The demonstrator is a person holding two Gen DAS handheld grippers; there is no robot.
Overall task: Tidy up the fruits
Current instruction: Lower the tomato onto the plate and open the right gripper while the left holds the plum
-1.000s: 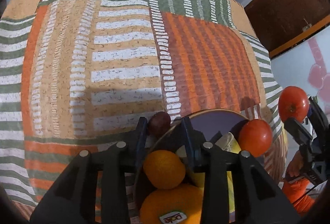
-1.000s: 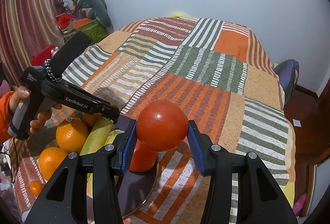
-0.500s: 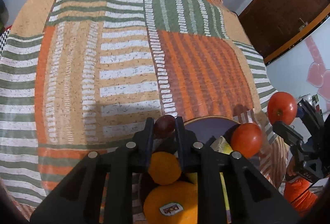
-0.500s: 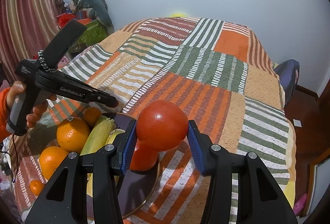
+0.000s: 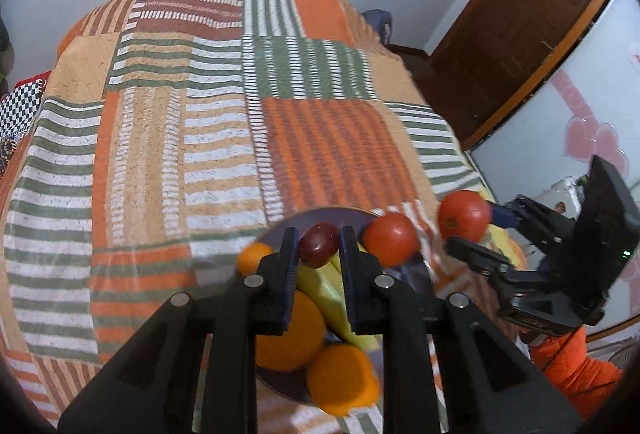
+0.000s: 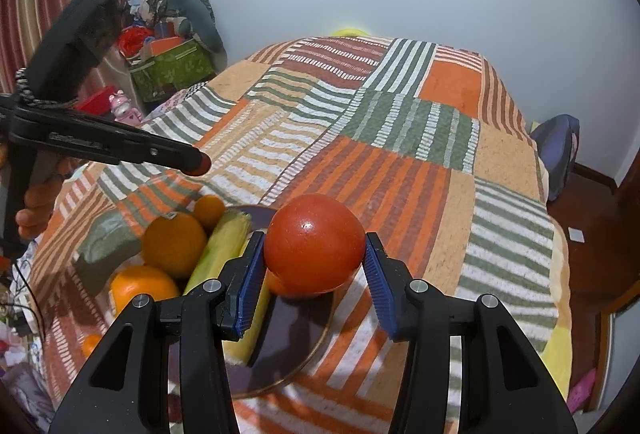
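Observation:
My left gripper (image 5: 319,244) is shut on a small dark red grape (image 5: 319,243) and holds it above the dark plate (image 5: 276,230). The plate holds oranges (image 5: 289,330), a corn cob (image 5: 324,298) and a red tomato (image 5: 390,239). My right gripper (image 6: 315,254) is shut on a large red tomato (image 6: 315,242), held above the plate's (image 6: 280,374) right side. The right gripper also shows in the left wrist view (image 5: 472,234), the left gripper in the right wrist view (image 6: 198,162), raised over the plate's far left.
The plate lies on a bed with a striped patchwork quilt (image 6: 380,138). A small orange (image 6: 91,344) lies off the plate at the left. Boxes and clutter (image 6: 168,62) stand at the far left, a wooden door (image 5: 516,14) at the right.
My left gripper has lifted up and back over the plate with the grape held in it. The right gripper has stayed still with its tomato.

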